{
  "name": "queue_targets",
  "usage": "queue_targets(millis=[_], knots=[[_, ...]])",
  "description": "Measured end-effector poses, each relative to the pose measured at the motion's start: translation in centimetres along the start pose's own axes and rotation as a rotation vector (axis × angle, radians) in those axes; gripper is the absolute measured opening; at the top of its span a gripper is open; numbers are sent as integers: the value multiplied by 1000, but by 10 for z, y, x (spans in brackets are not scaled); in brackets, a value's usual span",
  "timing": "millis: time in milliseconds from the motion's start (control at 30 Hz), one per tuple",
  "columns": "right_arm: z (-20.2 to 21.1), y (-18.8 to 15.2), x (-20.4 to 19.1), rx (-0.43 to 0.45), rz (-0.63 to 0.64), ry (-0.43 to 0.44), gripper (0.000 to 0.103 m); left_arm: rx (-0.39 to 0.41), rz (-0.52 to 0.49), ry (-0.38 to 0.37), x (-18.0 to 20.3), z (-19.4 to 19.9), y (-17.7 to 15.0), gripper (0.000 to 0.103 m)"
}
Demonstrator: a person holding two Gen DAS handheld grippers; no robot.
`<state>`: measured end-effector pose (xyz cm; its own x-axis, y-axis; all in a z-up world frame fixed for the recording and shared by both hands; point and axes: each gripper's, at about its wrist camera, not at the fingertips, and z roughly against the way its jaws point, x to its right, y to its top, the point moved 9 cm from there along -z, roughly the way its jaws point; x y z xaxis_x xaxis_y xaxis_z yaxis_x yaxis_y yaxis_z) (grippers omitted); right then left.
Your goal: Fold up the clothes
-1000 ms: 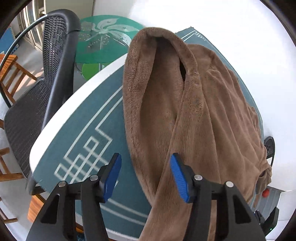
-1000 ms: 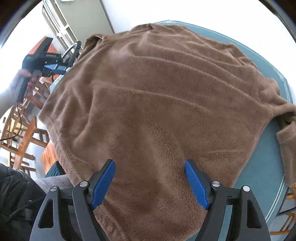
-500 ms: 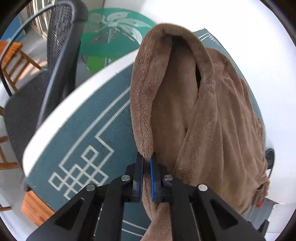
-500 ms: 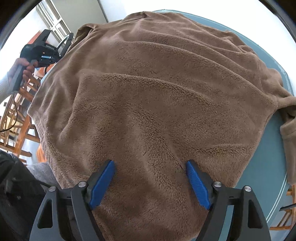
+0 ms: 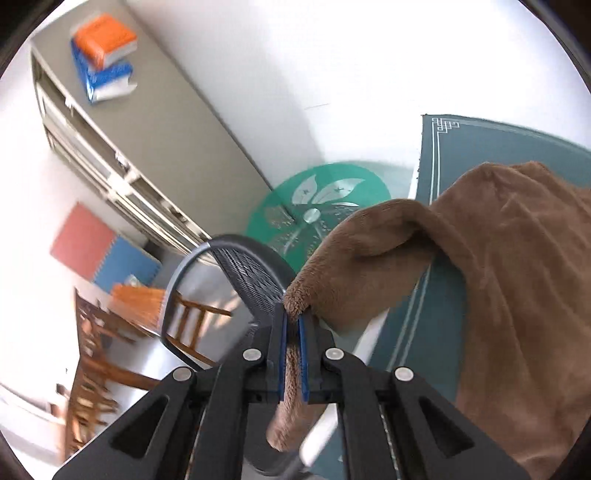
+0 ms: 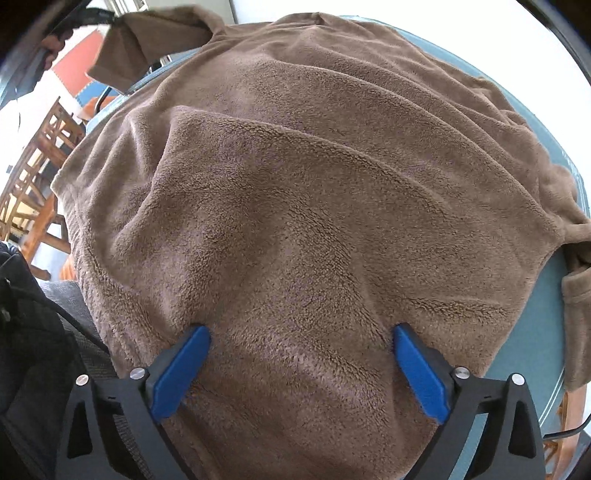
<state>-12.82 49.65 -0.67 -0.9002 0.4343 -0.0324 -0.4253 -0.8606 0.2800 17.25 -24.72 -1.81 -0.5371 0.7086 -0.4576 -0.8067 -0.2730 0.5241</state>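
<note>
A brown fleece garment [image 6: 314,192] lies spread over the teal table [image 6: 532,339]. My left gripper [image 5: 291,325] is shut on the end of its sleeve [image 5: 369,258], which hangs lifted off the table edge. In the right wrist view that raised sleeve [image 6: 147,40] shows at the top left, with the left gripper's black body [image 6: 88,16] beside it. My right gripper [image 6: 301,343] hovers over the garment's body near the hem, its jaws opening wide. The fleece lies under them and the pads [image 6: 181,365] do not pinch it.
A black mesh chair [image 5: 251,280] stands at the table's left side. Behind it are a green round table [image 5: 317,218], a grey cabinet [image 5: 155,122] and wooden chairs [image 5: 96,354]. The other sleeve [image 6: 576,295] hangs off the right edge. A person's dark clothing [image 6: 26,332] is at bottom left.
My left gripper closed on the sleeve end, then rose and turned, lifting the sleeve off the table. My right gripper stayed over the garment and its jaws widened.
</note>
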Motion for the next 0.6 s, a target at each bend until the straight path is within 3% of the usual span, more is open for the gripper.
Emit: queue_targets(millis=[100,200,300,367,500,600], knots=[[1,-2,3,9,-7,-1,102,-68,-107,78,9,-17,-12,10],[3,-6,6,15,-17,-5,102,-178,-148,131,13,-49,-33,10],[6,-12,10,8,-31,-11,102,-240,-84,109,21,-57,-53,11],[8,-17,14,1,-36,-16,102,-234,-72,109,28,-48,-60,12],[12,-31,18,-8,-42,-23,102,-148,-108,104,50,-21,-59,16],[15,-38,22,-11,-48,-24,102,-113,-99,26,66,-1,-63,41]])
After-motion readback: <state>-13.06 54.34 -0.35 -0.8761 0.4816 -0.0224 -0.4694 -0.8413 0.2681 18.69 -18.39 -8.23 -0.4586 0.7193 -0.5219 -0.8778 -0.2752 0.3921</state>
